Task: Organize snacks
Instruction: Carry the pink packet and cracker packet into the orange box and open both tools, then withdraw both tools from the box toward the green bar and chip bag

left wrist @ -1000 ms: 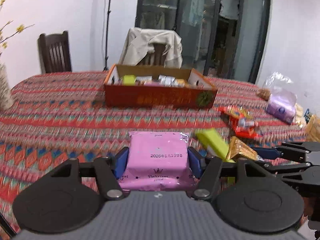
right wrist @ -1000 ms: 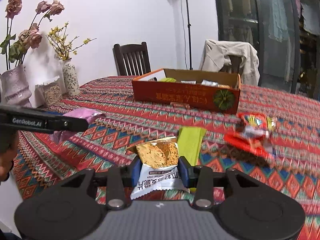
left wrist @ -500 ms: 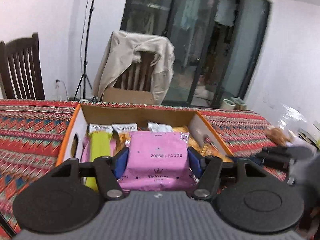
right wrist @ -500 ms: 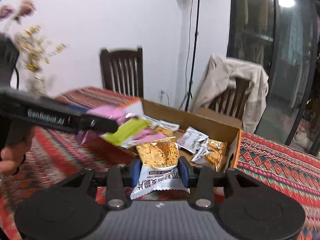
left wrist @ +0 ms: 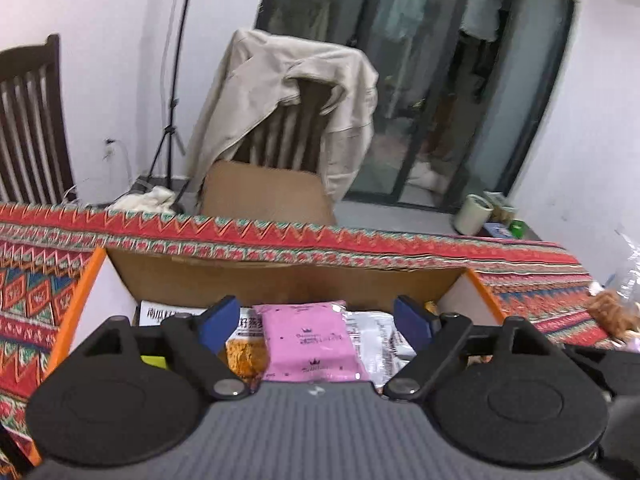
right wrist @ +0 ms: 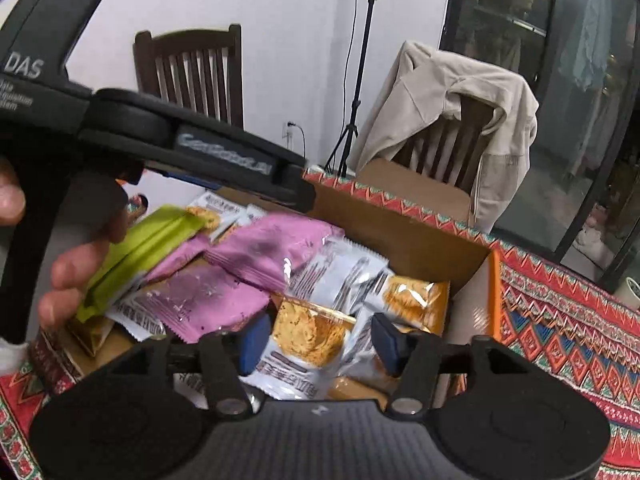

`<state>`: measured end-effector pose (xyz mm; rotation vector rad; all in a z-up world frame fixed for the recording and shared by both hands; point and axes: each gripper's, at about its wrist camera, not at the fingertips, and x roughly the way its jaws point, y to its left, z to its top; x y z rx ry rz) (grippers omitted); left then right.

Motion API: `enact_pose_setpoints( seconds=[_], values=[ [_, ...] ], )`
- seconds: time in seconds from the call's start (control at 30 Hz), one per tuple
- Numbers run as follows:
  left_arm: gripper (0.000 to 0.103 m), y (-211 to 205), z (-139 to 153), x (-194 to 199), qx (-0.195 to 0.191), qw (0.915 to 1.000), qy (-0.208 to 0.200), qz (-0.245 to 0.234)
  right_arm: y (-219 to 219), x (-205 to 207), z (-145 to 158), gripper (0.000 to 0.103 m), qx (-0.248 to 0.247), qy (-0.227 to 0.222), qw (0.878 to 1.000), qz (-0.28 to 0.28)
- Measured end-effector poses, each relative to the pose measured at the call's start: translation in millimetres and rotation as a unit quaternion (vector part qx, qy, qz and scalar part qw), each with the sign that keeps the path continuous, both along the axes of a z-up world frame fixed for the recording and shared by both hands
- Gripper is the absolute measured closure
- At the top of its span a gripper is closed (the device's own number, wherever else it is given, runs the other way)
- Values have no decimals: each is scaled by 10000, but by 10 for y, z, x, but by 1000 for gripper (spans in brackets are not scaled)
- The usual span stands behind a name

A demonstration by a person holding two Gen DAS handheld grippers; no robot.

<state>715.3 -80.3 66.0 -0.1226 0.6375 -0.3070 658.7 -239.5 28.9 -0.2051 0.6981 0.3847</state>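
Both my claws are opening over the box (left wrist: 288,280): left claw (left wrist: 316,320) releases the pink packet (left wrist: 312,344), right claw (right wrist: 316,344) the cracker packet (right wrist: 308,340). I should lift away straight, touching nothing.

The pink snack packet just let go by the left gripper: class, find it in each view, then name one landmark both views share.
Left wrist view: pink snack packet, low centre, between the opening blue fingers.
Right wrist view: mid-left, in the cardboard box.
Shared landmark: the chair draped with a beige jacket.
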Motion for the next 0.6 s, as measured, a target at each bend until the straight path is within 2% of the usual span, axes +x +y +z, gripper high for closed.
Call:
enact_pose_setpoints(
  seconds=[0.17,0.3,0.4,0.47,0.6],
  values=[
    [17,108,168,-147,223,9997,-122,-31,-64,-56,164,41,65,-113,9999,-67],
    [17,258,373,-474,274,9994,-176,-78,-87,-204,365,40,138,-264,9995,-81],
    [13,353,554,-896,445,9982,-367,-170,-110,-460,578,38,85,-468,9989,-45],
    [13,435,665,-1257,501,9971,-513,-237,-149,-707,736,30,54,-641,9979,-35],
    [7,596,816,-1999,621,9944,-777,-353,-262,-1284,1009,26,-48,-944,9955,-48]
  ],
)
